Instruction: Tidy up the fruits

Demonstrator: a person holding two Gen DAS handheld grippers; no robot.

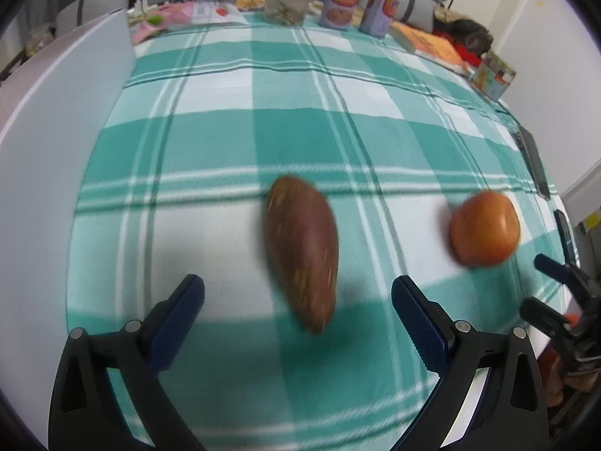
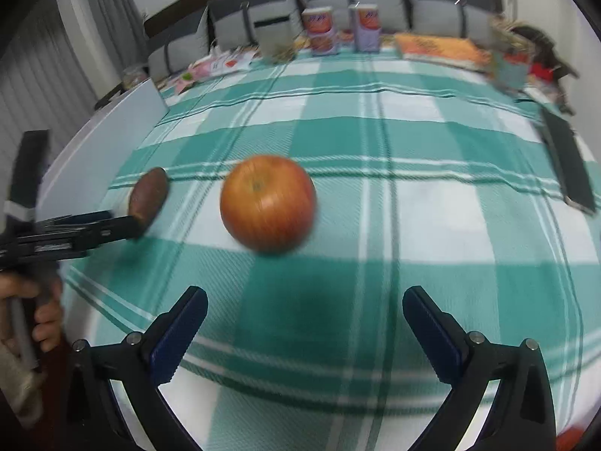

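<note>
Your left gripper [image 1: 298, 293] is spread wide and lined up on the brown oblong fruit [image 1: 300, 251] lying on the checked cloth [image 1: 225, 143], while your right gripper [image 2: 305, 302], equally wide and empty, faces the apple [image 2: 267, 203], apparently readying simultaneous grasps.

A home: cushioned sofa [image 2: 338, 3] behind checked tablecloth [image 2: 375, 150].

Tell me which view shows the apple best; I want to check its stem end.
The right wrist view: the apple sits near centre, ahead of the open right gripper, stem dimple facing the camera, though blurred. The left wrist view shows it only off to the right, blurred, beyond the sweet potato.
</note>
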